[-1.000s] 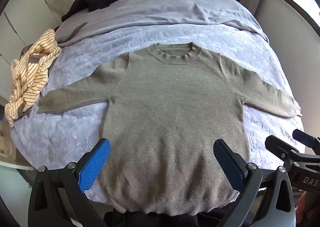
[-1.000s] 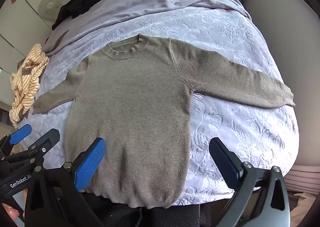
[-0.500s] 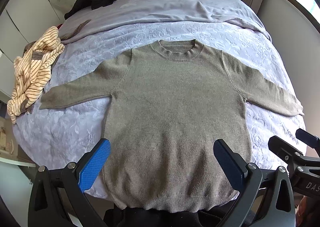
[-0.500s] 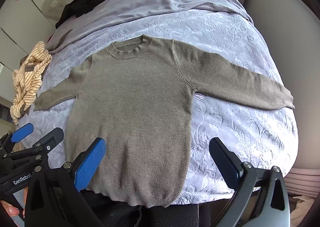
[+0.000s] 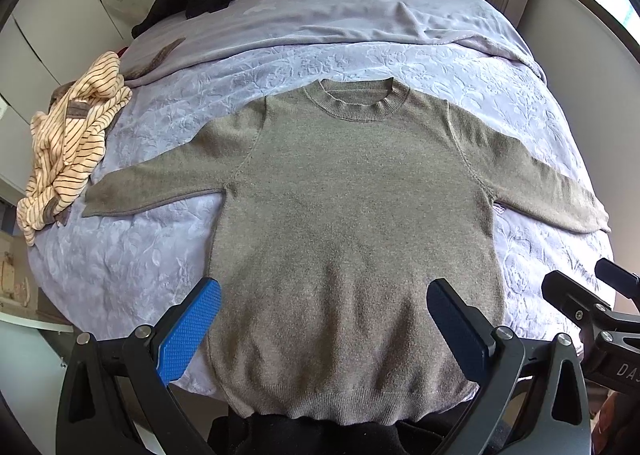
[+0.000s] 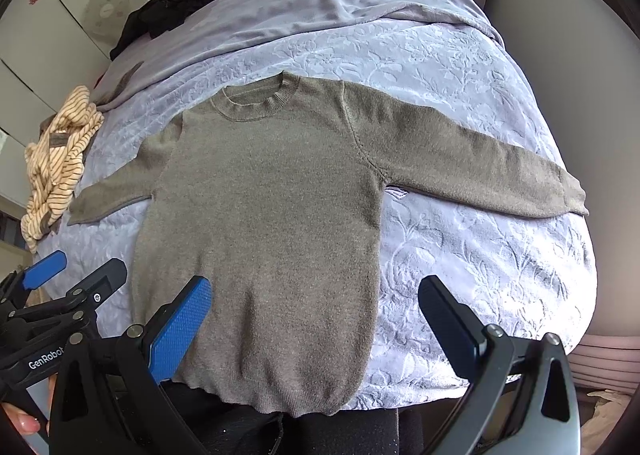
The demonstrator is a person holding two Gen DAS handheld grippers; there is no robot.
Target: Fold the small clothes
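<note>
A grey sweater [image 5: 352,223] lies flat, sleeves spread, on the lavender bed [image 5: 132,267]. Left tongs [image 5: 324,319] and right tongs [image 6: 316,315] hover apart, seemingly above its near hem.

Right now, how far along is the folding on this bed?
Done: the grey sweater lies flat on the bedspread, sleeves spread. In hand: nothing; the left tool and right tool hover open. Left: every fold, and the striped garment is still crumpled.
</note>
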